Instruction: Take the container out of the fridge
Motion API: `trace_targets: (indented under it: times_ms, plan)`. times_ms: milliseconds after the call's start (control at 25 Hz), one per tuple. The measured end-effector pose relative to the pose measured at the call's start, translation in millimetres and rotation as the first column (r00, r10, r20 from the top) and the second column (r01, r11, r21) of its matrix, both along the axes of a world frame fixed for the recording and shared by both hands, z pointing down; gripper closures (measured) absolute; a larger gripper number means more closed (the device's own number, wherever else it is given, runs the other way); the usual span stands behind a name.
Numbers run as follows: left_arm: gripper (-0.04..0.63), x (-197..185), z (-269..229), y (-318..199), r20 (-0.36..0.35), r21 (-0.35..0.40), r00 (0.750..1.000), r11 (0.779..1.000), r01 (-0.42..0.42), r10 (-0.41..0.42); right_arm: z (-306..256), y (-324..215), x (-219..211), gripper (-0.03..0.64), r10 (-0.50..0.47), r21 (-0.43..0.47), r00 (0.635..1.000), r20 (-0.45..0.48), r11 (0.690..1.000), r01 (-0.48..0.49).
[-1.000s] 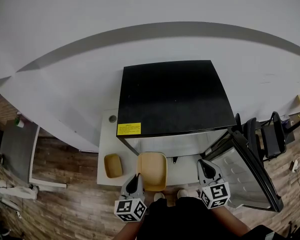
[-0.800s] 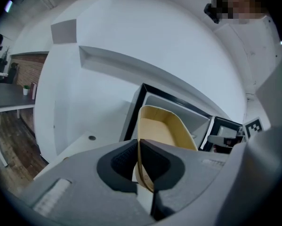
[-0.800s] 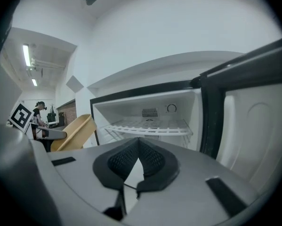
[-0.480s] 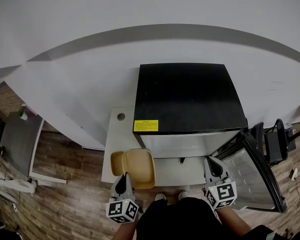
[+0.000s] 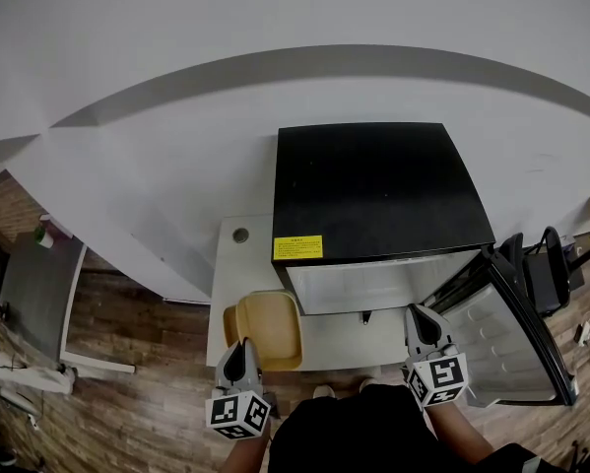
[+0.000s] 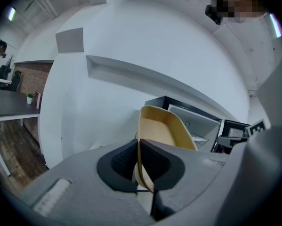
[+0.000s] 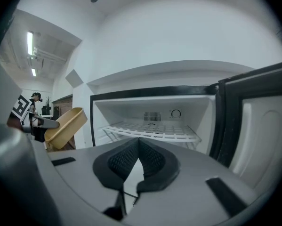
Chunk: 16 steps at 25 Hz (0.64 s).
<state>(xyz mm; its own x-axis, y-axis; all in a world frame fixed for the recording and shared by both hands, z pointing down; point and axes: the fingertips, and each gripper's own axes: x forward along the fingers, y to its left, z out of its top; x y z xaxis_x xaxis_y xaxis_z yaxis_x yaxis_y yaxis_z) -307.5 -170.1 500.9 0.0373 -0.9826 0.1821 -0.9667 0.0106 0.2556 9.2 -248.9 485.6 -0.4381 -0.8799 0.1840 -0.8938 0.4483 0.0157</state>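
Observation:
The tan container point(image 5: 268, 327) is outside the black fridge point(image 5: 378, 190), held above the white platform at the fridge's left front. My left gripper point(image 5: 238, 349) is shut on its near rim; in the left gripper view the rim of the container point(image 6: 165, 128) passes between the closed pads point(image 6: 125, 158). My right gripper point(image 5: 420, 314) hovers before the open fridge, shut with nothing in it point(image 7: 138, 145). The right gripper view shows the bare wire shelf point(image 7: 152, 131) inside and the container point(image 7: 65, 125) off to the left.
A second, smaller tan tray point(image 5: 229, 324) lies on the white platform point(image 5: 240, 264), partly under the held container. The fridge door point(image 5: 516, 328) stands open to the right, close to my right gripper. Wooden floor and a dark table point(image 5: 33, 289) lie to the left.
The left gripper has carried the container leftward, away from the fridge opening, until it overlaps the smaller tray. The right gripper has stayed in front of the fridge, still shut.

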Motion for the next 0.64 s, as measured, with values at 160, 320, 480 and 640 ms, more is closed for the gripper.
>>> trace_targets:
  times_ms: [160,320,480,640]
  plan:
    - [0.572,-0.4,0.6,-5.3,0.002,0.007,1.000,1.000,-0.021,0.021,2.9,-0.8,-0.2,0.617,0.018,0.006,1.000,0.000,1.000,-0.018]
    - [0.572,1.9,3.3,-14.1,0.011,0.010,0.999,0.999,-0.039,0.039,8.9,-5.8,1.0,0.617,0.028,0.014,0.999,-0.023,1.000,-0.028]
    - [0.572,4.8,5.5,-15.9,0.009,0.010,0.999,0.999,-0.048,0.048,15.0,-6.6,2.6,0.617,0.032,0.006,0.999,-0.041,0.999,-0.032]
    - [0.572,6.1,5.2,-17.9,-0.001,0.019,0.999,0.998,-0.052,0.052,13.7,-9.1,3.9,0.617,0.035,0.004,0.999,-0.029,0.999,-0.035]
